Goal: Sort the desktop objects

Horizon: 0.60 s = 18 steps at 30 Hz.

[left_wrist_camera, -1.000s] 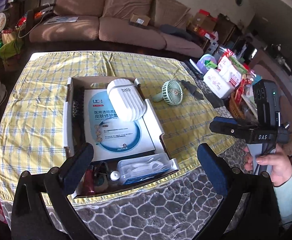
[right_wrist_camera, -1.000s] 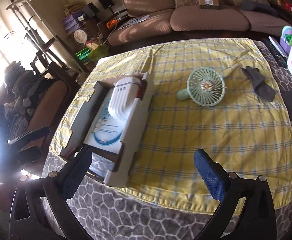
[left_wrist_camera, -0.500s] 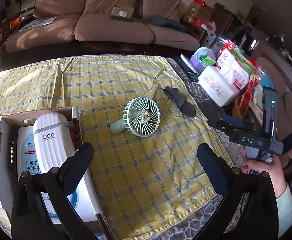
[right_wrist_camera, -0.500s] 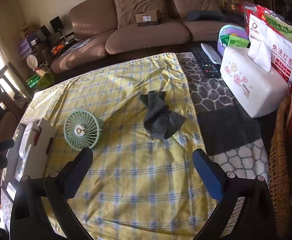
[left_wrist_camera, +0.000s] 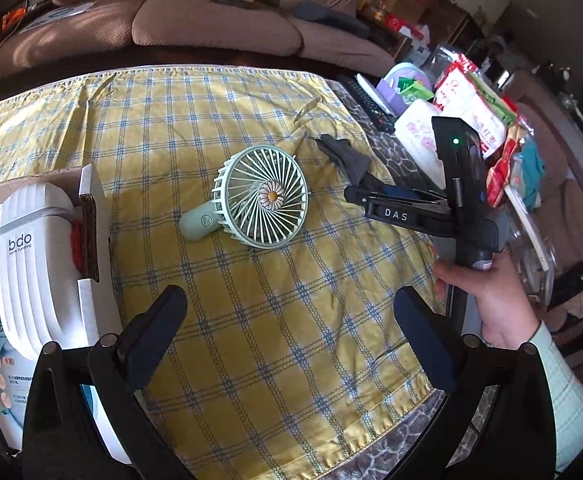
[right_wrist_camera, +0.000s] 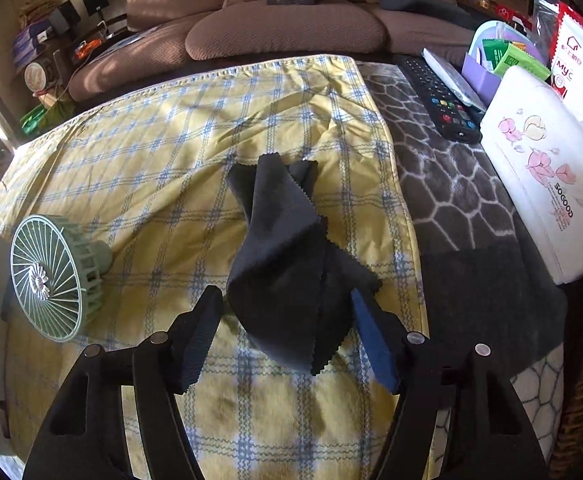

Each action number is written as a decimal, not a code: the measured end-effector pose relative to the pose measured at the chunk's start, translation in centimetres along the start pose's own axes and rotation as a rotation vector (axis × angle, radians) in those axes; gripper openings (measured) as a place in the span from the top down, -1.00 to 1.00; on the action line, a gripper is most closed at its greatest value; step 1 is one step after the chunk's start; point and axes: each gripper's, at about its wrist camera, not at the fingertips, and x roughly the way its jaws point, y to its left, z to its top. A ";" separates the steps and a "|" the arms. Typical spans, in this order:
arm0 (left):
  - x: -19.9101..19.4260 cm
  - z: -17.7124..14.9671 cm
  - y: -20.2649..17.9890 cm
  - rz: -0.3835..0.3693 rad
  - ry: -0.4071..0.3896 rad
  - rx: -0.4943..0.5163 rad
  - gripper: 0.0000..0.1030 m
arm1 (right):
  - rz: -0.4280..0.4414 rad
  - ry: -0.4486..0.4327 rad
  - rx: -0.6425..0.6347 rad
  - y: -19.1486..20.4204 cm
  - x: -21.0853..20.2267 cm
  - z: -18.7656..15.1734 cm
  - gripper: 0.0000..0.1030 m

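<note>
A crumpled dark grey cloth (right_wrist_camera: 287,240) lies on the yellow checked tablecloth (right_wrist_camera: 151,168) near its right edge. My right gripper (right_wrist_camera: 283,296) is low over the cloth, jaws closing, with the cloth's near end between the fingers; the pads have not squeezed it. In the left wrist view the right gripper (left_wrist_camera: 355,196) sits on the near end of that cloth (left_wrist_camera: 345,154), held by a hand (left_wrist_camera: 491,292). A pale green hand fan (left_wrist_camera: 265,200) lies flat left of the cloth. My left gripper (left_wrist_camera: 289,300) hovers open over bare tablecloth, nearer than the fan, holding nothing.
An open cardboard box (left_wrist_camera: 91,200) at the left holds a white ribbed "bdo" device (left_wrist_camera: 31,264). On the right lie a black remote (right_wrist_camera: 439,96), a white tissue pack (right_wrist_camera: 543,168), a purple container (right_wrist_camera: 487,68) and snack bags. A brown sofa (right_wrist_camera: 287,28) stands behind.
Both views swung right, away from the box. The right gripper dropped onto the dark cloth and its jaws narrowed around it. The left gripper moved over toward the fan.
</note>
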 end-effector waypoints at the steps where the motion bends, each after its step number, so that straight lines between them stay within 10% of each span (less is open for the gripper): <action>1: -0.2 0.1 0.1 -0.005 -0.004 -0.002 -1.00 | -0.001 -0.003 -0.002 -0.2 -0.1 0.0 0.24; 2: -0.4 0.0 0.2 -0.008 -0.006 -0.003 -1.00 | 0.004 -0.004 0.004 -0.5 -0.3 0.0 0.59; 5: -0.8 0.0 0.4 -0.015 -0.004 -0.005 -1.00 | 0.020 -0.037 0.033 -1.4 -1.5 0.3 0.78; 18: -7.0 -1.2 -1.4 -0.098 -0.077 0.121 -1.00 | 0.315 -0.161 -0.050 4.5 -16.7 0.5 0.80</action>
